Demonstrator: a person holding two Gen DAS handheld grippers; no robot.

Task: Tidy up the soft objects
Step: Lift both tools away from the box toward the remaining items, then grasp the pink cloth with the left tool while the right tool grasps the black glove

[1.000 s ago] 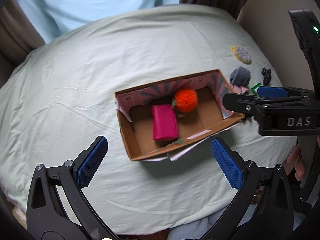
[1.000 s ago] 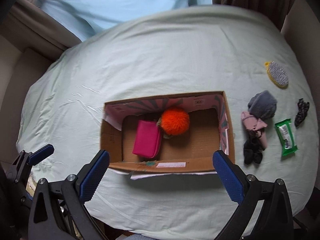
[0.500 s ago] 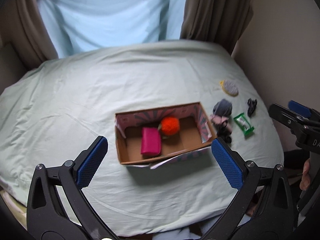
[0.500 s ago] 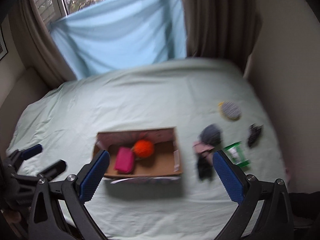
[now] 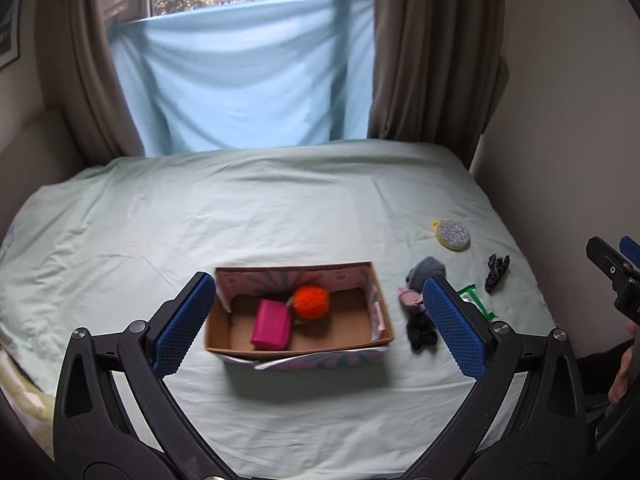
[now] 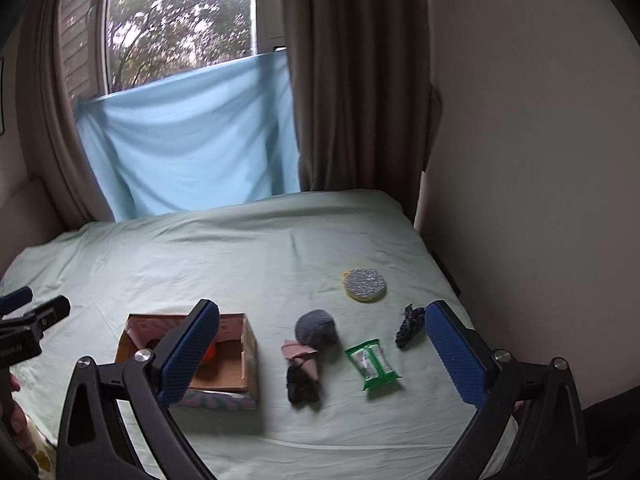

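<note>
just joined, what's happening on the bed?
A person holds both grippers above the bed, open and empty: left gripper, right gripper. The cardboard box already holds a pink pouch and an orange pom-pom. Beside it lie a grey ball, pink and black pieces, a green packet, a dark scrunchie and a round sponge.

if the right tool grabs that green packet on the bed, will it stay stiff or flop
The green packet looks like a thin plastic wrapper lying flat, so it will probably bend and crinkle. Its glossy film may be slippery. It seems light, likely sliding on the bed sheet if nudged.
</note>
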